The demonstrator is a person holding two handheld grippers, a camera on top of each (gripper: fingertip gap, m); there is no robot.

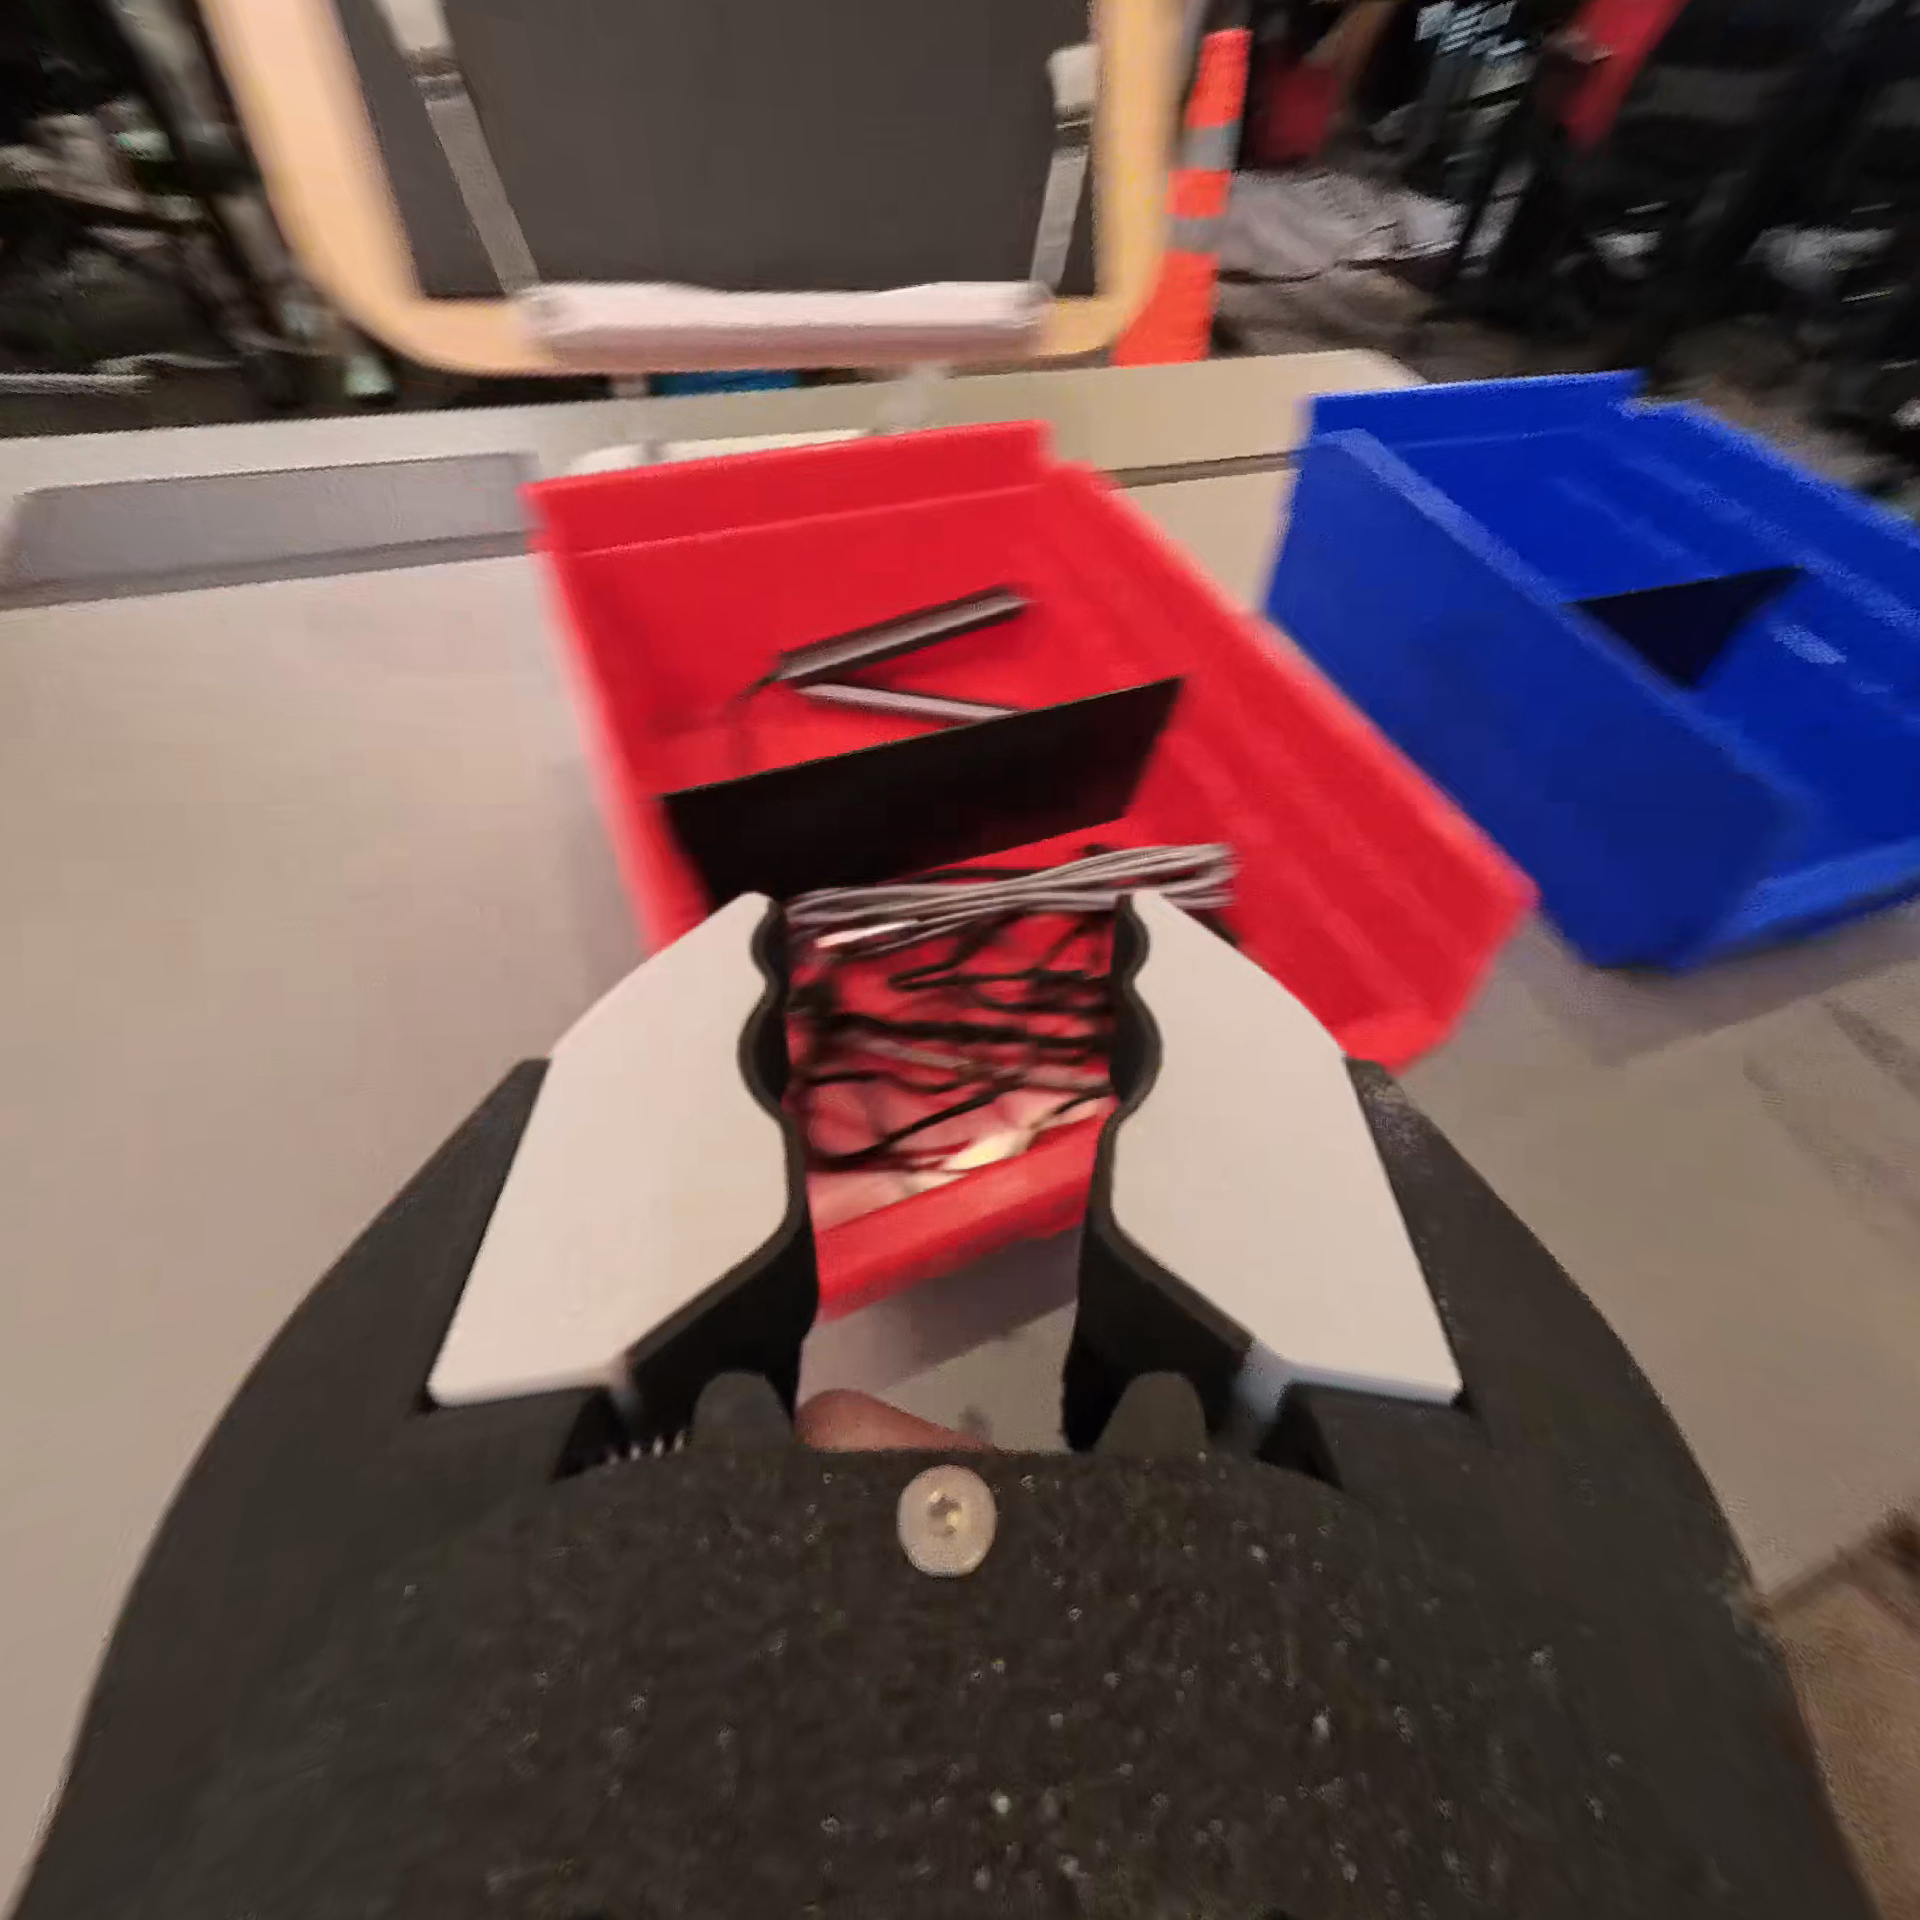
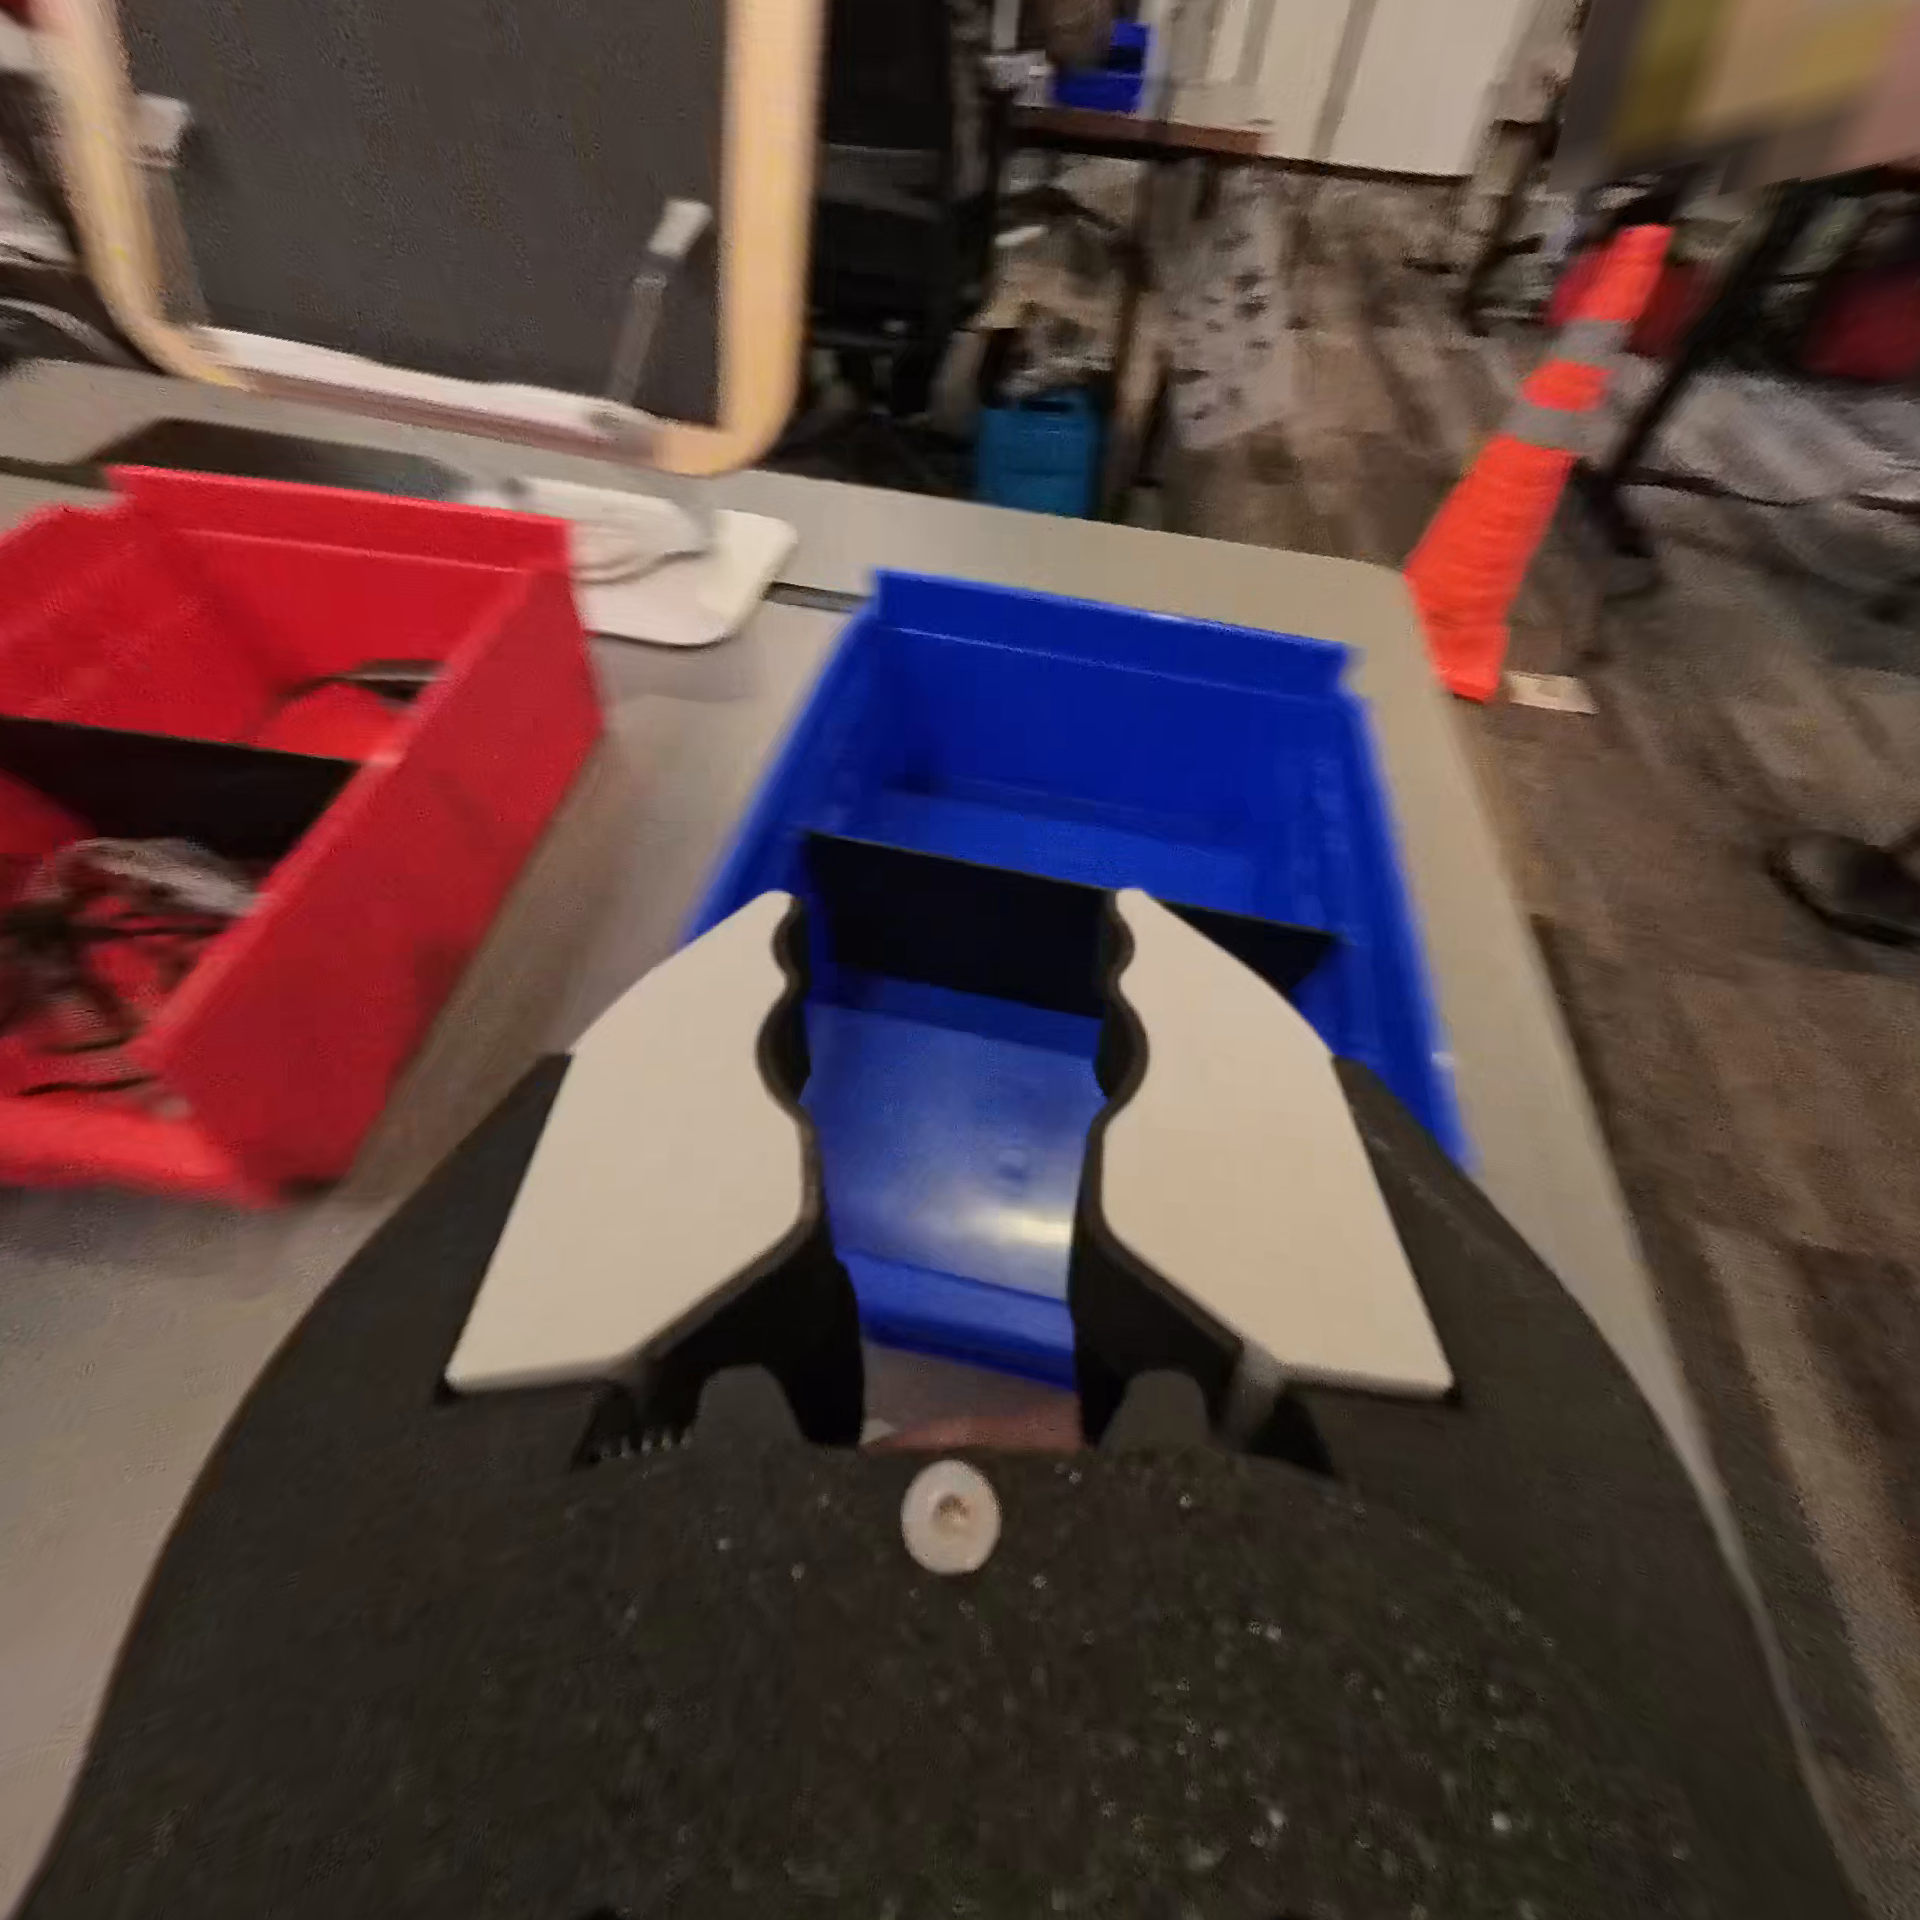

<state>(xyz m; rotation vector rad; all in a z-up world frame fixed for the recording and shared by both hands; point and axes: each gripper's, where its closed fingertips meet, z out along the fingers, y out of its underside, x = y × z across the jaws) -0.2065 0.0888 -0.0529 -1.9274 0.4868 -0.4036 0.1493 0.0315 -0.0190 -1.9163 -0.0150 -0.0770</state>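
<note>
Left wrist view: left gripper [image 1: 951, 920] spread, pinching nothing, hanging above near compartment of red bin [image 1: 1340, 831], over tangle of black wires [image 1: 945, 1029] and grey-white bundle [image 1: 1039, 881]. Black divider [image 1: 914, 800] upright, apparently to separate wires from metal pieces [image 1: 904, 649] behind. Right wrist view: right gripper [image 2: 951, 914] also spread and empty, above blue bin [image 2: 1122, 717], divider [image 2: 956, 914] inside, nothing visible in compartments. Both bins on grey table [image 2: 665, 717], side by side, apart.

The left tool [image 1: 951, 914] points forward and slightly down with its grey fingers [image 1: 644, 1143] spread apart, empty, and the right tool [image 2: 951, 909] is posed the same, its fingers [image 2: 665, 1153] likewise parted.
</note>
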